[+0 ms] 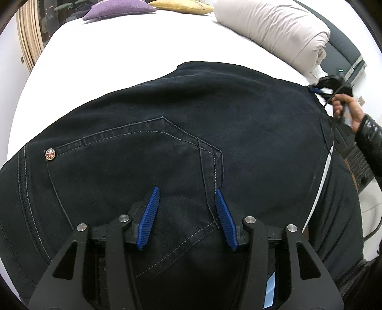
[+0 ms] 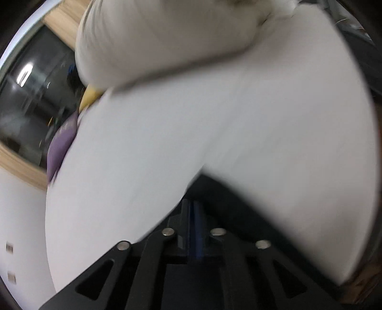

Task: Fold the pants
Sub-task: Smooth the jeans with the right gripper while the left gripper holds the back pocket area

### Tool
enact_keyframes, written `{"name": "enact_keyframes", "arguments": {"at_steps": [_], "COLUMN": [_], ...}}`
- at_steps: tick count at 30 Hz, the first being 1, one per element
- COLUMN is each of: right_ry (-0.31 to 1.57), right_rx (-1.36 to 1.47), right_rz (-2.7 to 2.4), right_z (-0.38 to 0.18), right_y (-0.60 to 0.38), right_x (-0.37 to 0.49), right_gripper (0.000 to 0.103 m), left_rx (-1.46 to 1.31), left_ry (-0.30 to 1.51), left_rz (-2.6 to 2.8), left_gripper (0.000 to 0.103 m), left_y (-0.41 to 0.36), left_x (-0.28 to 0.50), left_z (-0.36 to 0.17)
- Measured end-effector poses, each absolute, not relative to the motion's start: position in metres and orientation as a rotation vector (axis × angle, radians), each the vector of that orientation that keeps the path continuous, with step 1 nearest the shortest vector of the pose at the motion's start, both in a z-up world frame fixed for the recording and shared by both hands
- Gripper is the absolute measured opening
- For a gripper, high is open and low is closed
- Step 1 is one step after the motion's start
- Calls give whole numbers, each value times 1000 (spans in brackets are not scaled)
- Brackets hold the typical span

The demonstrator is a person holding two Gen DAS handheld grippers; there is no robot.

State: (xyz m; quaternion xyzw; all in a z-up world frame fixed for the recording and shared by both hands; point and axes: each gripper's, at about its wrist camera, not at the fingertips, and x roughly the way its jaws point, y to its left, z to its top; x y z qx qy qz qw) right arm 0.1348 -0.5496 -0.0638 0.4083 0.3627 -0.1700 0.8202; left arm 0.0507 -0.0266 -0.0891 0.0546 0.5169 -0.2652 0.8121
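Dark navy pants [image 1: 214, 114] lie spread on the white bed [image 1: 95, 59], back pocket and a metal rivet [image 1: 50, 154] showing. My left gripper [image 1: 187, 193] hovers just over the pocket seam near the waist, blue fingers apart and empty. My right gripper [image 1: 317, 90] shows in the left wrist view at the pants' far right edge, held by a hand. In the blurred right wrist view its blue fingers [image 2: 194, 214] are pressed together on dark pants fabric [image 2: 214, 190].
A rolled beige duvet [image 1: 274, 26] lies at the back right of the bed. A purple cushion [image 1: 119, 9] and a yellow cushion [image 1: 181, 6] sit at the far end. A dark headboard or bed frame [image 1: 343, 50] is at the right.
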Motion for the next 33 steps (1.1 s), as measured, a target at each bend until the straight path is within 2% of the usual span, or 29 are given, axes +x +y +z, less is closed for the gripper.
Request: {"name": "enact_keyframes", "arguments": {"at_steps": [1, 2, 3, 7, 12, 13, 14, 15, 16, 19, 26, 27, 28, 30, 33], "right_ry": [723, 702, 704, 789, 943, 964, 986, 977, 966, 892, 749, 740, 729, 673, 692], "right_rx": [864, 857, 854, 871, 862, 849, 849, 874, 906, 1078, 990, 986, 992, 995, 935], "right_rz": [-339, -292, -191, 158, 434, 427, 408, 407, 377, 244, -304, -401, -421, -338, 31], "right_z": [-48, -39, -31, -32, -69, -73, -83, -90, -96, -116, -101, -89, -84, -60, -36], "right_y": [-548, -542, -526, -429, -310, -308, -310, -320, -336, -392, -544, -557, -555, -546, -456], "right_x": [124, 118, 113, 98, 97, 99, 101, 102, 103, 98, 71, 68, 66, 65, 82], "right_gripper": [34, 40, 43, 43, 42, 41, 27, 18, 0, 0, 0, 5, 9, 9, 9], "left_rx": [115, 117, 122, 130, 142, 141, 137, 133, 128, 124, 113, 108, 98, 61, 38], "left_ry": [1103, 1101, 1100, 1104, 1111, 1111, 1110, 1110, 1108, 1103, 1090, 1088, 1087, 1084, 1039], "left_rz": [-563, -562, -560, -556, -550, -550, -549, -549, -549, -549, -551, -551, -549, -531, -559], "left_gripper": [48, 48, 48, 48, 48, 48, 48, 48, 48, 48, 48, 48, 48, 49, 49], "left_y": [-27, -27, -27, -29, -33, -34, -34, -34, -33, -33, -29, -27, -25, -22, -34], "left_x": [50, 50, 49, 48, 48, 48, 48, 48, 48, 48, 46, 46, 45, 46, 52], "left_z": [-90, -90, -90, -90, -89, -89, -89, -90, -90, -91, -92, -91, -90, -83, -64]}}
